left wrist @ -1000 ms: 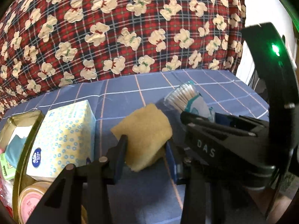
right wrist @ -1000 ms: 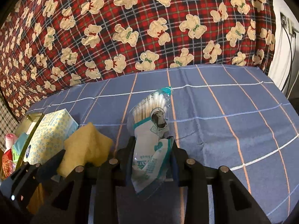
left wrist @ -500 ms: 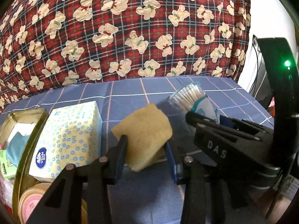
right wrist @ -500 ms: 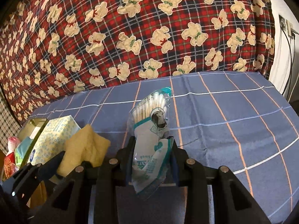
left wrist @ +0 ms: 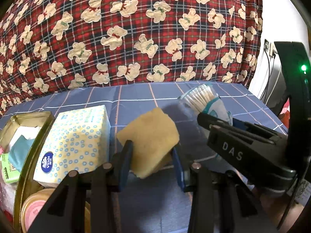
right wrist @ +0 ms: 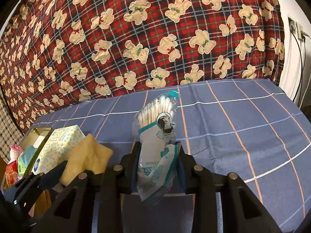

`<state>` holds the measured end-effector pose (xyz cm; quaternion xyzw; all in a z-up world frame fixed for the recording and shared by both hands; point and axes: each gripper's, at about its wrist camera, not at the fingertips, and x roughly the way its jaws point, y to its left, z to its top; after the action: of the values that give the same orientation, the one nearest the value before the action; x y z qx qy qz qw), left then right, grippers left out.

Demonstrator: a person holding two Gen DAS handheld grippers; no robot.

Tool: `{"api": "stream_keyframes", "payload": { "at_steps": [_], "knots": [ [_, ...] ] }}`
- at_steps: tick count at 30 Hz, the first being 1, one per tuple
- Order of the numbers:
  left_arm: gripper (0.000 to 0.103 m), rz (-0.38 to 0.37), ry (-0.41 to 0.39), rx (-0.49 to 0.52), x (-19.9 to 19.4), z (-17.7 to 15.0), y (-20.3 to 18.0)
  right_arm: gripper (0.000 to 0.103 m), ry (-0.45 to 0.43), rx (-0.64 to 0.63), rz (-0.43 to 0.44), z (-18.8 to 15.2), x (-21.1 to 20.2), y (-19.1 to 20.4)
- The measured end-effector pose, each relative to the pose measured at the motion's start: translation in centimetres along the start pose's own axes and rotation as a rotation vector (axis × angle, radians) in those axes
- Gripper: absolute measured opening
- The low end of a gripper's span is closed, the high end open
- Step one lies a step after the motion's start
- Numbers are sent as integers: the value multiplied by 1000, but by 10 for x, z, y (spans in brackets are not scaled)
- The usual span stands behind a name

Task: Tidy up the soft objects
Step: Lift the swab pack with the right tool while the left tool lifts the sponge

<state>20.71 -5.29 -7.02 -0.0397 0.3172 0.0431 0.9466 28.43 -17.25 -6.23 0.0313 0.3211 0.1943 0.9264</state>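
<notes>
My left gripper [left wrist: 150, 151] is shut on a yellow sponge [left wrist: 149, 136], held tilted above the blue checked cloth. In the right wrist view the same sponge [right wrist: 87, 155] shows at the lower left, beside the left gripper's black body. My right gripper [right wrist: 157, 151] is shut on a bag of cotton swabs [right wrist: 157, 136], swab heads pointing away from me. The left wrist view shows that bag [left wrist: 206, 101] sticking out past the right gripper's black finger at the right.
A blue-dotted tissue pack [left wrist: 75, 141] leans on the rim of a gold tin [left wrist: 29, 155] at the left, which holds small packets. A pink-lidded jar [left wrist: 35, 207] sits near the lower left. A red bear-print blanket [right wrist: 145, 38] rises behind the blue cloth [right wrist: 243, 126].
The view in both cameras has tipped up a little, showing more of the blanket. Both grips hold as before.
</notes>
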Motion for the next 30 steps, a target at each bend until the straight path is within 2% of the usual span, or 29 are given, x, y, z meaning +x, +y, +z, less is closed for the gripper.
{"api": "stream_keyframes", "payload": {
  "at_steps": [10,30],
  "knots": [
    [38,3,-49,-6,-10,-1,3,36,-44,-13,-14,-1,-8,3],
    [38,-9,-86,-12,-21,-4,5,36,-92,-42,-21,-4,-18,8]
  ]
}}
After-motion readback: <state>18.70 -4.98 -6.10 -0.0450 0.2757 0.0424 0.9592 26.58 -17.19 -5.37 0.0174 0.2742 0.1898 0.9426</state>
